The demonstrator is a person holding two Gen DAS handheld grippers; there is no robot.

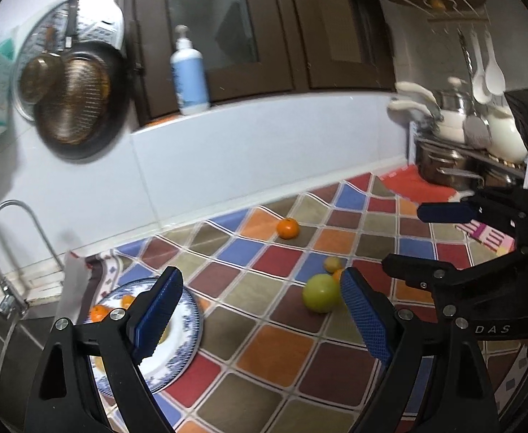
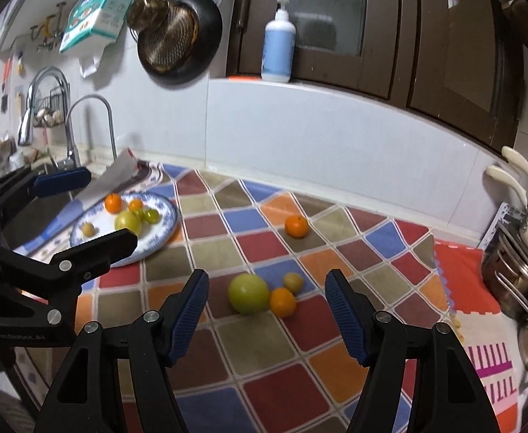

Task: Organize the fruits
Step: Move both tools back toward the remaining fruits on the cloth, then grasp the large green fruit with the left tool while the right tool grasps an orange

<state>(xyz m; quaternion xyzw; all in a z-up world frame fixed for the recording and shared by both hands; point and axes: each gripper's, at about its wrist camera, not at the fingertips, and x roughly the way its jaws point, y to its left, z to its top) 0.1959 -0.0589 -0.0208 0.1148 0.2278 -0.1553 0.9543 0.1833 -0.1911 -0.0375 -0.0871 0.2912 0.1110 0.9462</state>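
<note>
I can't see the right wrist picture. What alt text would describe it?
An open right gripper points at a large green fruit, an orange and a small yellow fruit clustered on a checkered cloth. Another orange lies farther back; a blue-patterned plate of fruit sits left.

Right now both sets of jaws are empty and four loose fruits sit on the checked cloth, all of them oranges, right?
Not all oranges. The right wrist view shows two oranges, a big green fruit and a small yellowish one on the cloth. Both sets of jaws are empty.
</note>
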